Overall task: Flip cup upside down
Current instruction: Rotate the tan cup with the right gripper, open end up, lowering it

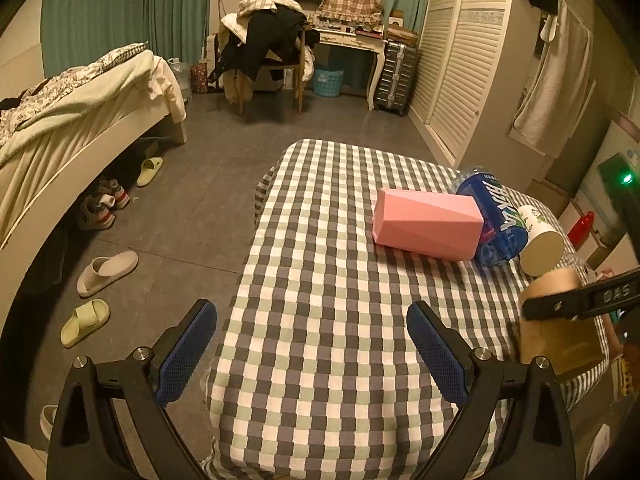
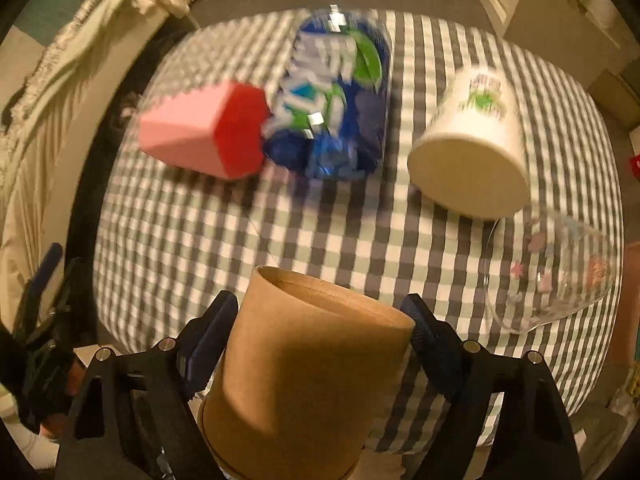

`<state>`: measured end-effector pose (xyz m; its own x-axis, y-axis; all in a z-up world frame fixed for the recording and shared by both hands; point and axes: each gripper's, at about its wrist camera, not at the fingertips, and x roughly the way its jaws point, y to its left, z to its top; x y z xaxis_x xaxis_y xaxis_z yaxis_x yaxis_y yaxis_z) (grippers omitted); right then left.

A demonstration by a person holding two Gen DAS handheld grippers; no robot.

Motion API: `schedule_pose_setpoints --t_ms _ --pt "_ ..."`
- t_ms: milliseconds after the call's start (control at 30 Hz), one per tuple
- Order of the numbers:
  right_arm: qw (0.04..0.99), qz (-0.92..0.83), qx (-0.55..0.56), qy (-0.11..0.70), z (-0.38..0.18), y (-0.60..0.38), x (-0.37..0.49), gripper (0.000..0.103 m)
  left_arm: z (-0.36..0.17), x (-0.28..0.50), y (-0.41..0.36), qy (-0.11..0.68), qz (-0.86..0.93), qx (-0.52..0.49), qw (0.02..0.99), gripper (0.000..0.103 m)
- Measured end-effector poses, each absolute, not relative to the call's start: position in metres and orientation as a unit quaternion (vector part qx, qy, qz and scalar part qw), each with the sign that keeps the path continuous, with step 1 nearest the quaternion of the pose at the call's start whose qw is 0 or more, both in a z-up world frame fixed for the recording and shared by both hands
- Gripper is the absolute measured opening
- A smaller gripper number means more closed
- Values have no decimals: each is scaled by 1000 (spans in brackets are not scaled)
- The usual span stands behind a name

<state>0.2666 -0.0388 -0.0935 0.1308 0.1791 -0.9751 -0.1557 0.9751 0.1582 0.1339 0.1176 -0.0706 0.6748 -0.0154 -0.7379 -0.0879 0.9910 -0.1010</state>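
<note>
The brown paper cup (image 2: 304,364) is clamped between the fingers of the right gripper (image 2: 320,332) and held above the near edge of the checked tablecloth (image 2: 320,232). The left gripper (image 1: 312,344) is spread wide apart, with nothing gripped. A pink cup (image 1: 426,224) is seen lying on its side against a blue bottle (image 1: 496,220).

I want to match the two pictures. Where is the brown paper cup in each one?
Left wrist view: brown paper cup at the far right edge, partly behind the right gripper.
Right wrist view: bottom middle, held between the right gripper fingers.
Shared landmark: the pink cup lying on its side.
</note>
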Motion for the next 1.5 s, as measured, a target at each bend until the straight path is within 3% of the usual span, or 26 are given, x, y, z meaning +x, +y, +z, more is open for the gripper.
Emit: schedule_pose_setpoints --t_ms 267,400,500,667,1500 --pt "885 67 -75 455 -45 -28 249 84 -66 131 107 399 15 -63 915 99" --pt "926 29 -144 348 -54 -11 229 84 -65 130 101 399 16 -61 915 99" --pt "938 30 -146 312 -67 -8 215 84 -64 130 97 400 17 -60 914 99" --pt "941 35 -136 308 -87 -16 203 84 -64 130 87 403 17 -50 914 99" --pt "950 84 -91 288 -89 -63 150 81 -51 110 38 401 15 -31 916 99"
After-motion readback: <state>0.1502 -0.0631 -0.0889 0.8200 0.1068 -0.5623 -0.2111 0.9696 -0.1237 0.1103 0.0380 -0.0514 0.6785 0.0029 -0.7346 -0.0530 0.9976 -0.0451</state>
